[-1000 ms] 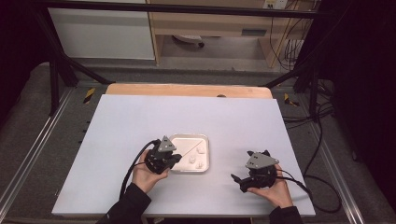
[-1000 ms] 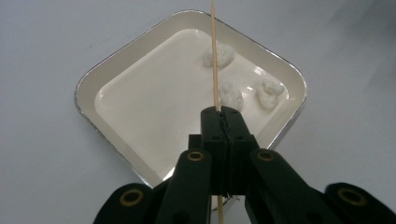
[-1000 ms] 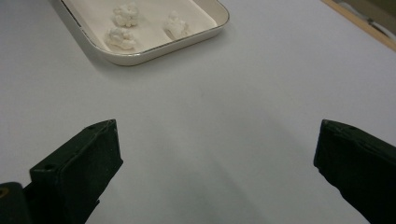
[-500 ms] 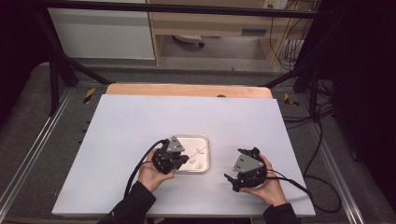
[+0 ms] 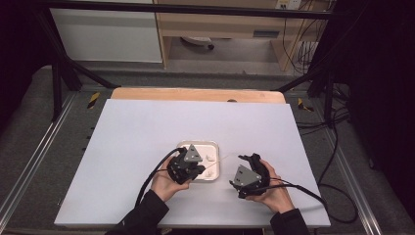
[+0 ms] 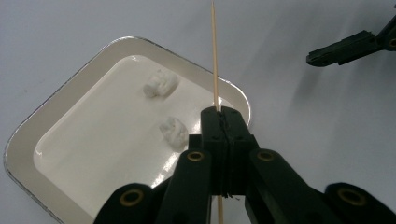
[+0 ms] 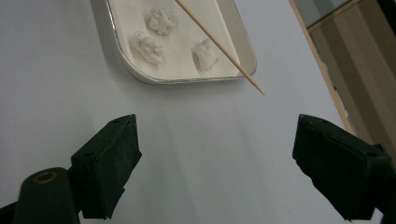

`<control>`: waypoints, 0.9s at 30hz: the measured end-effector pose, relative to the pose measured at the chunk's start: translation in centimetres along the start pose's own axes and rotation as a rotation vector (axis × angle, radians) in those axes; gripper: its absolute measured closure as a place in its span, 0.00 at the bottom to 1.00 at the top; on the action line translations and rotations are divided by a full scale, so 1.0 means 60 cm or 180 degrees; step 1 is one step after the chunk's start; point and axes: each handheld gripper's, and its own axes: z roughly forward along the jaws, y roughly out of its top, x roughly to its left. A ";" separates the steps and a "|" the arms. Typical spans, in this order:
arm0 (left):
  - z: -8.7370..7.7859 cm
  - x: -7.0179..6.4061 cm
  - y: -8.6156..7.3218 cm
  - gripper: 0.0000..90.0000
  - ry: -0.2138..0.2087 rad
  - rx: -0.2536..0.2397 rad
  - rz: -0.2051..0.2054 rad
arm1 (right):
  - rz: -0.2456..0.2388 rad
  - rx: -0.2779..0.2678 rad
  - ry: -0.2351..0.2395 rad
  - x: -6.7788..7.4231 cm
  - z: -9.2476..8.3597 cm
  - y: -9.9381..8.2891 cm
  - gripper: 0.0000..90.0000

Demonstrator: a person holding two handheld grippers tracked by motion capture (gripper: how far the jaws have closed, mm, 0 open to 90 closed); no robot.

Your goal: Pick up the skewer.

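The left gripper (image 6: 223, 135) has its jaws clamped together on a thin wooden skewer (image 6: 215, 56), which juts out past the tray's edge toward the right gripper (image 5: 247, 174), probably so the point is free to spear or be loaded. In the high view the skewer's tip lies at about 3 o'clock from the tray (image 5: 214, 146), above the bare tabletop (image 5: 137, 127). The right gripper's jaws stand wide apart with nothing between them, though they have just been closing a little; facing the skewer's tip, they look ready to take it or steady it. The shallow white tray, rounded at the corners, holds three small white crumbly lumps (image 7: 162, 20), lying loose and apart from each other.
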 end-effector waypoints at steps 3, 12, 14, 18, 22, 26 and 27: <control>0.002 -0.002 0.005 0.99 -0.0012 0.0036 0.0039 | -0.0129 -0.0016 -0.0002 0.000 0.002 0.004 0.21; 0.006 -0.013 0.021 0.99 -0.0065 0.0098 0.0150 | -0.0588 0.0006 -0.0044 -0.001 0.007 0.014 0.32; 0.007 -0.014 0.025 0.99 -0.0076 0.0111 0.0175 | -0.0762 -0.0004 -0.0077 -0.002 0.007 0.016 0.37; 0.006 -0.018 0.033 0.99 -0.0095 0.0119 0.0233 | -0.0992 0.0024 -0.0108 -0.002 0.007 0.019 0.45; 0.006 -0.022 0.038 0.99 -0.0123 0.0129 0.0270 | -0.1179 0.0034 -0.0119 -0.001 0.008 0.022 0.51; 0.007 -0.026 0.042 0.99 -0.0159 0.0148 0.0339 | -0.1346 0.0061 -0.0108 0.001 0.010 0.024 0.58; 0.007 -0.028 0.042 0.99 -0.0160 0.0154 0.0349 | -0.1393 0.0067 -0.0109 0.001 0.011 0.024 0.60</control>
